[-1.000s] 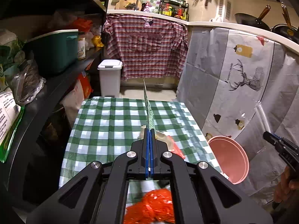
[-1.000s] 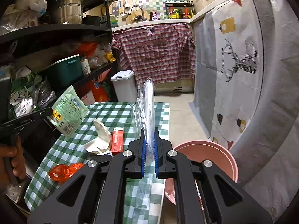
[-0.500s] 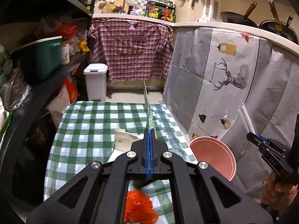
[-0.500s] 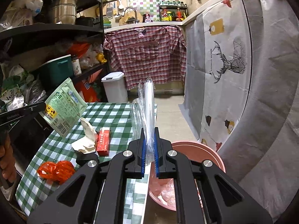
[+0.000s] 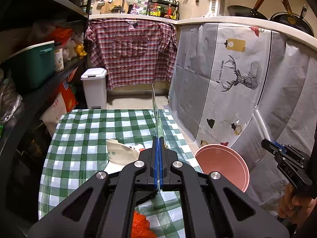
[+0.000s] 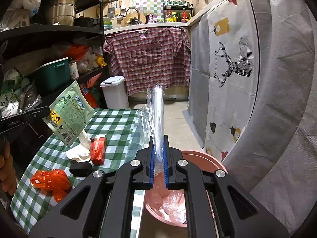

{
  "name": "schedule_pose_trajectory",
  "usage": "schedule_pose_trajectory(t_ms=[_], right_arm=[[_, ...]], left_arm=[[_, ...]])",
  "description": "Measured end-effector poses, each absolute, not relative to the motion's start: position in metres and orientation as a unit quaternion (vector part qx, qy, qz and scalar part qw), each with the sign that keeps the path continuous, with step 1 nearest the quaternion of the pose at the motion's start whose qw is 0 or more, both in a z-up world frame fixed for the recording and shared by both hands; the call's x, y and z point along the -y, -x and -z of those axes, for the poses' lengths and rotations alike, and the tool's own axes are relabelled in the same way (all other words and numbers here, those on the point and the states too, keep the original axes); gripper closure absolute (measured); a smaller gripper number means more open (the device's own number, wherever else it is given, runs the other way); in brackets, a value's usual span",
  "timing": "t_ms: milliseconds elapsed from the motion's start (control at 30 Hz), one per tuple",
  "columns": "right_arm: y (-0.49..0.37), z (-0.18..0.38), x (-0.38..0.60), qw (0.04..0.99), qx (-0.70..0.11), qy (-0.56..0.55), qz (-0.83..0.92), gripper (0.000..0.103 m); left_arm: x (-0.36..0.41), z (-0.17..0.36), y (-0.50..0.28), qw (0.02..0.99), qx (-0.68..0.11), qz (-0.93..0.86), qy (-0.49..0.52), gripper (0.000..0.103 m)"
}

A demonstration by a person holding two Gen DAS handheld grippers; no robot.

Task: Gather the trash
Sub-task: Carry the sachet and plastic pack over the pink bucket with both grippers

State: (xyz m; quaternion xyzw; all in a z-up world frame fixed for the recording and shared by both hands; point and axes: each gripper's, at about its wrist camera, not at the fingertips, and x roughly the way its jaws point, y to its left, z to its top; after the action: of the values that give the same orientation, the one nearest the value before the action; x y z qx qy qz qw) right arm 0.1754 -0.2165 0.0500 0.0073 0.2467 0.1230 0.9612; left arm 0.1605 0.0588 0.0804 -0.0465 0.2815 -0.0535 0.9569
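My left gripper (image 5: pixel 158 144) is shut on a flat green pouch (image 5: pixel 157 119), seen edge-on here and face-on (image 6: pixel 69 115) in the right wrist view, above the green checked table (image 5: pixel 89 130). My right gripper (image 6: pixel 158 144) is shut on a clear plastic wrapper (image 6: pixel 157 109) that sticks upward. Below its jaws, beside the table, stands a pink basin (image 6: pixel 200 156) with crumpled plastic (image 6: pixel 174 200) inside. On the table lie an orange bag (image 6: pixel 51 182), a red box (image 6: pixel 98 148), a white paper wrapper (image 6: pixel 81 148) and a small black object (image 6: pixel 80 168).
A black shelf (image 5: pixel 39 91) packed with goods runs along the left of the table. On the right stands a sheet-covered counter (image 5: pixel 227 83). A white pedal bin (image 5: pixel 94 87) and a hanging plaid shirt (image 5: pixel 130 53) are beyond the table's far end.
Both grippers have kept their grips. The left one has shifted right, toward the basin side of the table. The right one has come over the basin, whose inside now shows below the jaws.
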Motion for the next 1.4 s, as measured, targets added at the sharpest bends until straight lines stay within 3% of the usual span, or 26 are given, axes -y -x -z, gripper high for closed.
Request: schedule_pose_trajectory(t_ms=[1400], right_arm=[[-0.203,-0.022,0.292,0.958,-0.283,-0.037,-0.04,0.095]], left_arm=[[0.066,-0.033,-0.194,0.936,-0.32,0.148,0.013,0.102]])
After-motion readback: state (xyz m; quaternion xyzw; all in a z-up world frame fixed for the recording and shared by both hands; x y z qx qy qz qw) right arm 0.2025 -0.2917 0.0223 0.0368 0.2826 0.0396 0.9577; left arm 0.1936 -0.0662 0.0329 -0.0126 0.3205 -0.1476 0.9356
